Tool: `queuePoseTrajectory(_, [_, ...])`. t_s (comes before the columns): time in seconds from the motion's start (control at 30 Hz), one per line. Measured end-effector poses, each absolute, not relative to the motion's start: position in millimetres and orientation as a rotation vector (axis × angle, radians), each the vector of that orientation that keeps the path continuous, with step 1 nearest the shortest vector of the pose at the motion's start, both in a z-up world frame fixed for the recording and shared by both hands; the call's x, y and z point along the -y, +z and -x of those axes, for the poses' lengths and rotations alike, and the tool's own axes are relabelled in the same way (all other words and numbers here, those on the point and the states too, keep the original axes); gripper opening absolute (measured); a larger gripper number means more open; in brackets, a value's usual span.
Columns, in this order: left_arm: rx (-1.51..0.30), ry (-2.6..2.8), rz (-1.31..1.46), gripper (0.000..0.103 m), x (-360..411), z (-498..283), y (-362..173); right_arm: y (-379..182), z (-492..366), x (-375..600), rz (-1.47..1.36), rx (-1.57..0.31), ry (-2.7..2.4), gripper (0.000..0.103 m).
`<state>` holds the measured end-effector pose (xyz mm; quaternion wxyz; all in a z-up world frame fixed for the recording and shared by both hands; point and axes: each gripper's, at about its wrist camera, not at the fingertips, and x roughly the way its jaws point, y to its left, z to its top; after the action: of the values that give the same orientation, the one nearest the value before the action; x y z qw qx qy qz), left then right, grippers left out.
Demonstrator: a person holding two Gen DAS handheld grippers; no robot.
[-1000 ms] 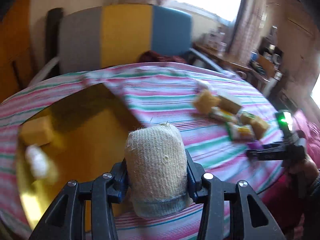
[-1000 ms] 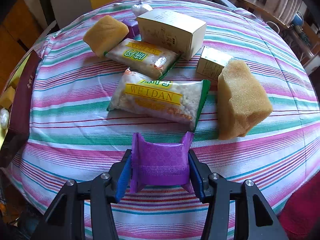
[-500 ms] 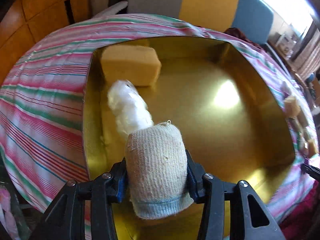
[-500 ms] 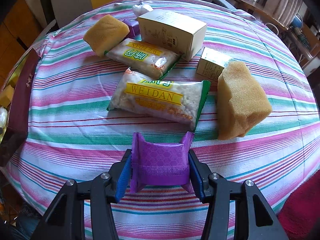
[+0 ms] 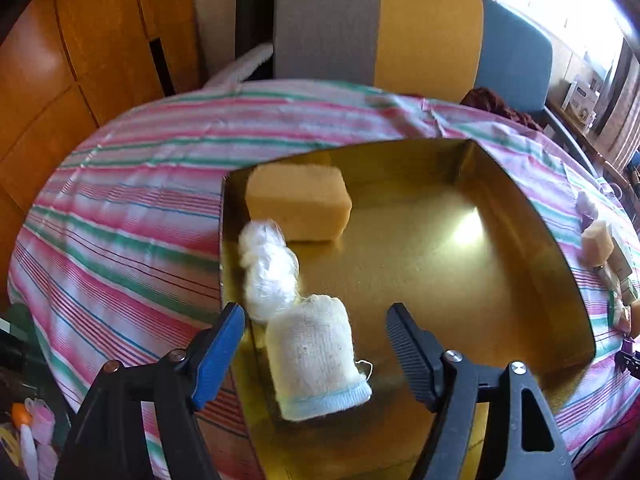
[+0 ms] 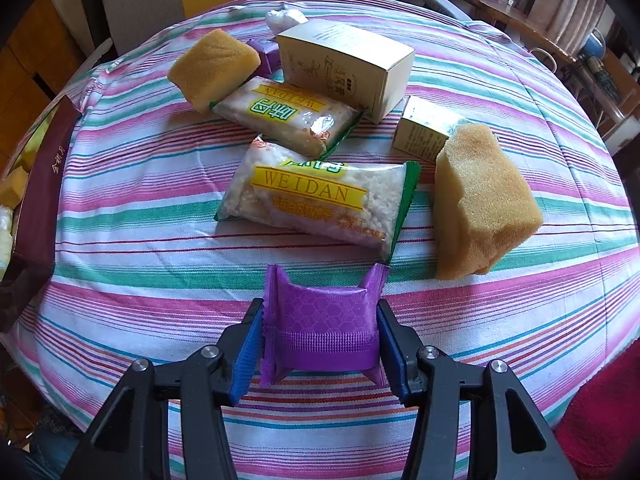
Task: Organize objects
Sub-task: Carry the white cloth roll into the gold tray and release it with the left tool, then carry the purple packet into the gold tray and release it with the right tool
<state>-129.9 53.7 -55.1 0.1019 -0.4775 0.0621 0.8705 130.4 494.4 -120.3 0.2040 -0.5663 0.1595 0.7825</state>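
Note:
My left gripper (image 5: 316, 334) is open above the near left corner of a gold-lined box (image 5: 532, 240). A rolled beige sock (image 5: 314, 356) lies in the box between the spread fingers, touching neither. A white fluffy bundle (image 5: 268, 272) and a yellow sponge (image 5: 298, 206) lie beyond it in the box. My right gripper (image 6: 320, 336) is shut on a purple packet (image 6: 322, 316), held just above the striped tablecloth (image 6: 132, 184).
Ahead of the right gripper lie two Weidan snack packs (image 6: 316, 200), two yellow sponges (image 6: 480, 204), a cream carton (image 6: 346, 64), a small box (image 6: 424, 130) and another purple packet (image 6: 266, 54). The gold box's maroon wall (image 6: 42, 188) is at the left. Chairs (image 5: 400, 28) stand behind the table.
My left gripper has opened and let go of the sock, which now lies in the box. The left view has pulled back a little. The right gripper has not moved.

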Motion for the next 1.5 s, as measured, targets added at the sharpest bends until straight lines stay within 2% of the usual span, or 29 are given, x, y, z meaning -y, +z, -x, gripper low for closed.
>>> queuePoseTrajectory(0.37, [-0.19,2.722,1.168,0.074,-41.0,64.1,-24.2,-113.4,-129.7,-475.4,1.582,-0.432,2.195,0.047])
queuePoseTrajectory(0.57, [-0.13,2.685,1.152,0.073,-38.1,49.5,-23.8,-111.4,-121.8,-452.5,1.574,-0.415,2.219,0.042])
queuePoseTrajectory(0.97, [-0.098,2.687,1.145,0.073,-28.0,41.9,-25.3,-84.0,-90.6,-410.1,1.527,-0.509,2.403,0.041])
queuePoseTrajectory(1.27, [0.041,2.729,1.176,0.072,10.8,48.2,-24.5,-22.7,-17.5,-305.4,1.49,-0.436,2.819,0.042])
queuePoseTrajectory(1.5, [0.166,2.82,1.223,0.071,57.0,52.4,-29.3,-31.6,46.7,-197.0,1.671,-0.335,2.994,0.042])
